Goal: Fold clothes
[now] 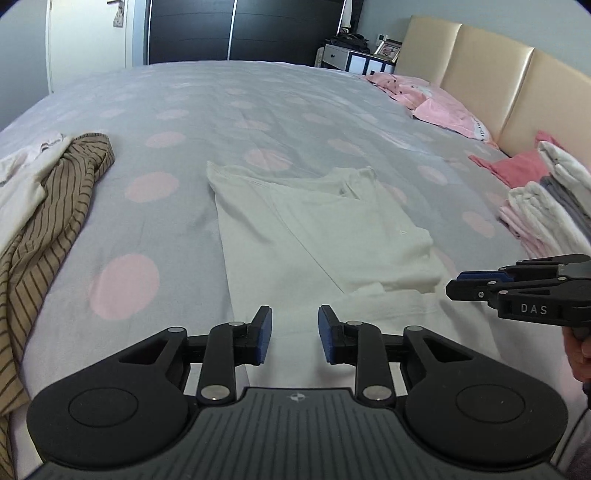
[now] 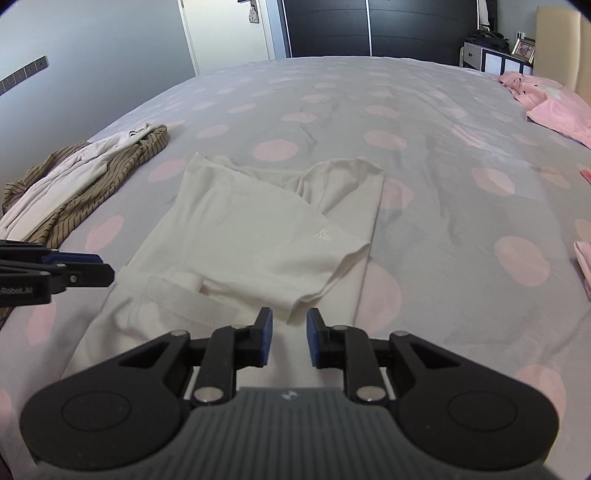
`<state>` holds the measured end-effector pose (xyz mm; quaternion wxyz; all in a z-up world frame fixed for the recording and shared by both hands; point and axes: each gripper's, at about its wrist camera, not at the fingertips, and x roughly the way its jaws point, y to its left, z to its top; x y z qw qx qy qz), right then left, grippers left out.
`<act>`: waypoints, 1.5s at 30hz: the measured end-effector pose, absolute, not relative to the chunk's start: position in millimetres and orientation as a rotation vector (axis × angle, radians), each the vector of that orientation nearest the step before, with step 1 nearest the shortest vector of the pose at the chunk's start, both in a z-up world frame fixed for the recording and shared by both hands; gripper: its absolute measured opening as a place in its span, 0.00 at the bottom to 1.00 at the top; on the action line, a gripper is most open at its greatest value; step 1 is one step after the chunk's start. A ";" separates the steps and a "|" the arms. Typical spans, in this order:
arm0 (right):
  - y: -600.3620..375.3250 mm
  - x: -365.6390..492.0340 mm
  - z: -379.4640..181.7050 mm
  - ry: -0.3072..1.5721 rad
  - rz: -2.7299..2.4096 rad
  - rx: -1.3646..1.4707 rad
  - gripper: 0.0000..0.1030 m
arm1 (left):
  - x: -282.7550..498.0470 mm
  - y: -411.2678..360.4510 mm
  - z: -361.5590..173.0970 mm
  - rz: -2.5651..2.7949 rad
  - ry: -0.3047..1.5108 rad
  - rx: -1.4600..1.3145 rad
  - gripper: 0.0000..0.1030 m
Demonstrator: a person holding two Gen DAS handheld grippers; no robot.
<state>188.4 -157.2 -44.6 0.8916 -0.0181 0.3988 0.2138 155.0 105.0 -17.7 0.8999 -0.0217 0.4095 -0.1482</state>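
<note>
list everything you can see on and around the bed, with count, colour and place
white t-shirt: one, white, partly folded, middle of the bed in front of both grippers
striped garment: one, brown with dark stripes, crumpled at the bed's left side
pale garment: one, off-white, lying on the striped one
folded stack: one pile, white, grey and pink, right edge of the bed
red cloth: one, red-pink, behind the stack
pink pillows: count unclear, pink, by the headboard
bedspread: one, grey with pink dots
headboard: one, beige, right
wardrobe: one, dark, far wall
bedside cabinet: one, white
left gripper: black, blue pads, open over the shirt's near end
right gripper: same, open
hand: one, holding the right gripper
</note>
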 end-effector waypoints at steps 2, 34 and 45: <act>-162.9 179.6 -42.0 0.839 0.453 -0.032 0.28 | 143.0 107.1 -12.2 -0.334 0.862 -0.046 0.27; -204.9 63.6 -59.0 1.035 0.553 0.152 0.28 | 34.4 120.3 -40.5 -0.418 0.972 -0.123 0.26; -224.9 80.5 -77.7 1.154 0.571 0.367 0.26 | 44.3 120.0 -50.4 -0.433 1.027 -0.135 0.26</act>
